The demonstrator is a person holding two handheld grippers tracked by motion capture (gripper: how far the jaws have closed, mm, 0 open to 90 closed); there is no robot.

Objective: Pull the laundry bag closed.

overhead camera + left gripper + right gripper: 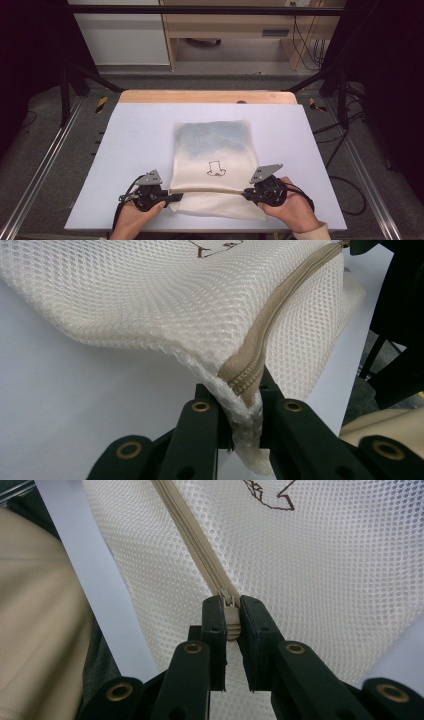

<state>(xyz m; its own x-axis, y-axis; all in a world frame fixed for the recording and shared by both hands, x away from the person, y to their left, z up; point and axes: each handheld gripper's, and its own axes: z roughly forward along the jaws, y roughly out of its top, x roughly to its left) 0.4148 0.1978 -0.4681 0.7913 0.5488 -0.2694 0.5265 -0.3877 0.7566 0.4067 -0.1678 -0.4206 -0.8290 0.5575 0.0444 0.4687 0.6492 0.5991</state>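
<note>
A cream mesh zip bag point(212, 150) with a small brown drawing lies on the table's middle, something bluish showing through its far half. A tan zipper point(210, 191) runs across its near end. My left gripper point(170, 197) is shut on the bag's left corner at the zipper's end point(245, 390). My right gripper point(248, 193) is shut on the zipper pull point(231, 617) at the right end. The bag's near edge is lifted slightly off the table between the two grippers.
The pale blue table top point(135, 140) has bare room left, right and beyond the bag. Its wooden far edge point(207, 96) meets a grey floor with black frame posts. The near table edge is just behind the hands point(292, 212).
</note>
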